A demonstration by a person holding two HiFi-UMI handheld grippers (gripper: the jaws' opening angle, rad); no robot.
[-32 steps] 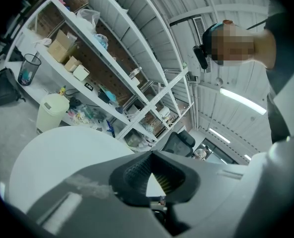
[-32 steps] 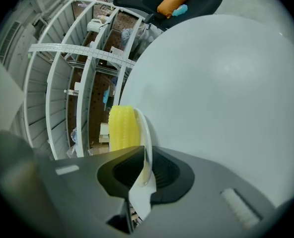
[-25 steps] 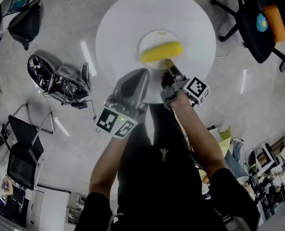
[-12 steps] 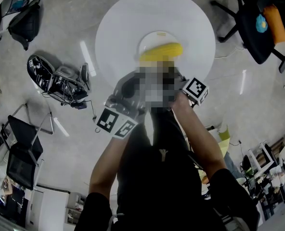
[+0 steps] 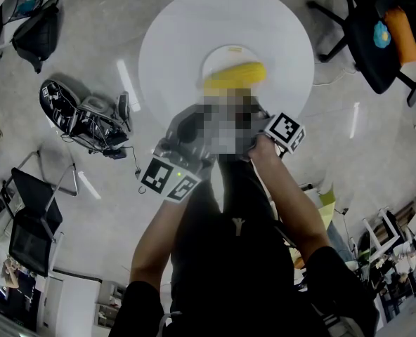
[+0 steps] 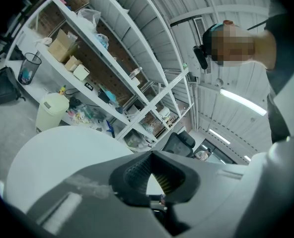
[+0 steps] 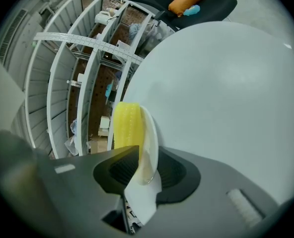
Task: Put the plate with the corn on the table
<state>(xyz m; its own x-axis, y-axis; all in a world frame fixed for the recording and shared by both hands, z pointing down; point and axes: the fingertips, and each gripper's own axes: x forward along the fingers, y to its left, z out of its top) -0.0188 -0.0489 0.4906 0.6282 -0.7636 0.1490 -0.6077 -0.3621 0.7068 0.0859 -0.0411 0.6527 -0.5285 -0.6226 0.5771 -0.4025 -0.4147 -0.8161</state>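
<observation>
Plate (image 7: 151, 138) with corn cob (image 7: 126, 123) rests on round white worktop (image 7: 226, 93), near rim between right gripper (image 7: 146, 170) jaws, which have just been opening and sit slack around it; left gripper (image 6: 152, 180) jaws closed, empty; plate likely stiff, slick, chippable: grip rim, keep level, cob may roll.

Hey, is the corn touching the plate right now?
Touching. The right gripper view shows the yellow corn lying directly against the face of the white plate, with no gap between them.
</observation>
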